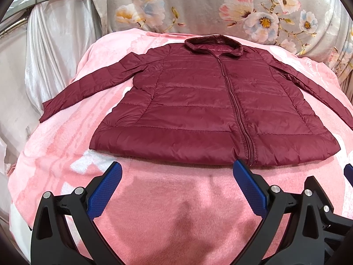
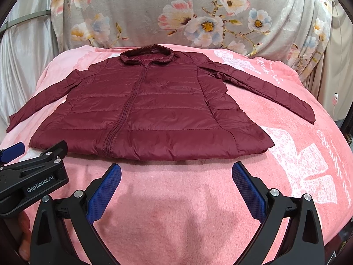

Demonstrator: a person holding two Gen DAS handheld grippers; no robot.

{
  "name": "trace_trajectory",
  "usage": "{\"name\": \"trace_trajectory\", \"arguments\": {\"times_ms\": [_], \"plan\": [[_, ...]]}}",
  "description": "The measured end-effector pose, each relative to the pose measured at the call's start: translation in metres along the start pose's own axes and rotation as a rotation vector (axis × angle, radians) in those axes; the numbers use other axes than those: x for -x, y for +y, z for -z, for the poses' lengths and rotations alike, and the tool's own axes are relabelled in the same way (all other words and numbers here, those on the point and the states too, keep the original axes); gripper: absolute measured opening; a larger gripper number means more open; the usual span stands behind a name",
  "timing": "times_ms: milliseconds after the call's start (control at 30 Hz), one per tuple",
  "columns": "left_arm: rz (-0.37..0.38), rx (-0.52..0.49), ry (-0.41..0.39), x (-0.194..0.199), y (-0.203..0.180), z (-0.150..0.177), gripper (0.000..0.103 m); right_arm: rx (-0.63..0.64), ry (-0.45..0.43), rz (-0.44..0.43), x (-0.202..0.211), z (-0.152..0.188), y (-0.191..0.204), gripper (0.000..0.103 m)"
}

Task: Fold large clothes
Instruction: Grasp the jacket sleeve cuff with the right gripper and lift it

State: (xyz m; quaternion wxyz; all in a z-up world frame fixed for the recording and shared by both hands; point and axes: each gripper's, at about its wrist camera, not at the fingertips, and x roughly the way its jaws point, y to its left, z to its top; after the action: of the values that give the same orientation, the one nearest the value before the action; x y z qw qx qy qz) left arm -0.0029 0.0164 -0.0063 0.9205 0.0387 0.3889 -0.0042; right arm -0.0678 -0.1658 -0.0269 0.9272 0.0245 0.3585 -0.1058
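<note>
A dark red quilted jacket (image 1: 198, 101) lies flat and zipped on a pink blanket (image 1: 172, 209), collar at the far end, both sleeves spread out to the sides. In the right wrist view the same jacket (image 2: 154, 110) fills the middle, hem toward me. My left gripper (image 1: 176, 170) hovers open just short of the hem, near the zip's lower end, with nothing between its blue pads. My right gripper (image 2: 176, 170) is open too, close to the hem's middle, holding nothing. The left gripper's body (image 2: 33, 174) shows at the left edge of the right wrist view.
The pink blanket (image 2: 286, 143) with white prints covers the whole work surface. Behind it hangs a grey floral cloth (image 2: 176, 11). White satin drapes (image 1: 44, 55) stand at the left. The jacket's right sleeve (image 2: 275, 92) reaches toward the blanket's right edge.
</note>
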Motion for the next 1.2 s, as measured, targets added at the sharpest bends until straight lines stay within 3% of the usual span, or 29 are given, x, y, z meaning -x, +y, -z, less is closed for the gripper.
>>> {"name": "trace_trajectory", "arguments": {"times_ms": [133,267,533,700,833,933,1033,1100,1133,1200], "plan": [[-0.001,0.004,0.018,-0.009,0.001,-0.003,0.098,-0.042,0.019,-0.027,-0.014,-0.005,-0.018,0.098],[-0.008,0.021,0.047,-0.024,0.007,-0.012,0.098,-0.134,0.041,-0.001,-0.035,-0.018,-0.061,0.098],[0.014,0.069,0.086,-0.06,0.024,-0.038,0.098,-0.444,0.035,0.141,-0.089,-0.056,-0.211,0.098],[-0.066,0.079,0.055,-0.077,0.031,-0.057,0.098,-0.667,0.031,0.193,-0.127,-0.068,-0.316,0.098],[-0.122,0.077,0.037,-0.089,0.034,-0.072,0.098,-0.831,0.053,0.206,-0.156,-0.064,-0.375,0.094],[-0.133,0.085,0.045,-0.099,0.038,-0.079,0.098,-0.901,0.035,0.225,-0.172,-0.064,-0.406,0.087],[-0.126,0.093,0.071,-0.109,0.041,-0.083,0.098,-0.89,0.005,0.279,-0.184,-0.07,-0.42,0.074],[-0.101,0.099,0.098,-0.116,0.044,-0.086,0.098,-0.886,0.003,0.308,-0.192,-0.075,-0.429,0.051],[-0.096,0.101,0.105,-0.119,0.044,-0.087,0.098,-0.894,-0.001,0.316,-0.195,-0.076,-0.433,0.044],[-0.087,0.1,0.113,-0.123,0.045,-0.089,0.098,-0.909,-0.013,0.317,-0.202,-0.081,-0.442,0.013]]}}
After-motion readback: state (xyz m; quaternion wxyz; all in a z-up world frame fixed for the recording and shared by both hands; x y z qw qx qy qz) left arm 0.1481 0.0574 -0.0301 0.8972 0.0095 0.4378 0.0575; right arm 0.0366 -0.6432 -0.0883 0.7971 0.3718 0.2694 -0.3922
